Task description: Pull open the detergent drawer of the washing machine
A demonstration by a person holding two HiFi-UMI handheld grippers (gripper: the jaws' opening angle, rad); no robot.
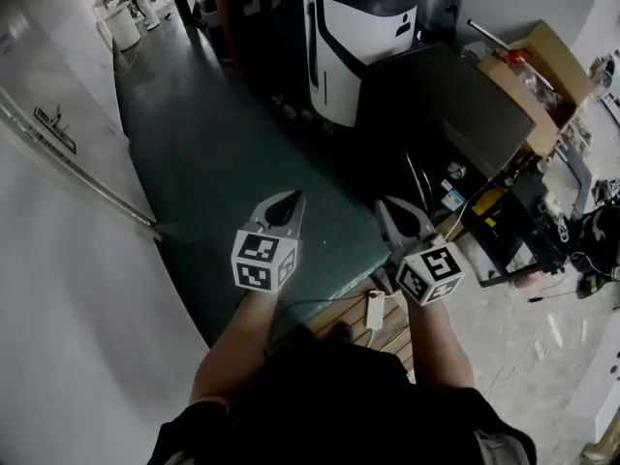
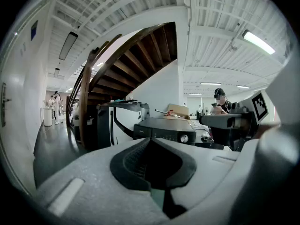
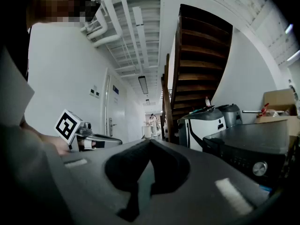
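The washing machine [image 1: 441, 105] is a dark black box with a flat top, standing ahead and to the right of me. Its front panel with a round silver knob [image 2: 184, 138] shows in the left gripper view, and the machine [image 3: 253, 151] also sits at the right of the right gripper view. The detergent drawer cannot be made out. My left gripper [image 1: 288, 200] is shut and empty, held over the dark floor well short of the machine. My right gripper [image 1: 387, 206] is shut and empty too, beside the left one and nearer the machine. Both gripper views show the jaws closed tip to tip on nothing, left gripper [image 2: 151, 139] and right gripper [image 3: 150, 142].
A white and black appliance [image 1: 358, 27] stands behind the washing machine, under a dark wooden staircase [image 2: 136, 60]. An open cardboard box [image 1: 538, 66] lies to the right, with cables and tools below it. A white wall with a door [image 1: 58, 124] runs along the left. People stand far down the corridor.
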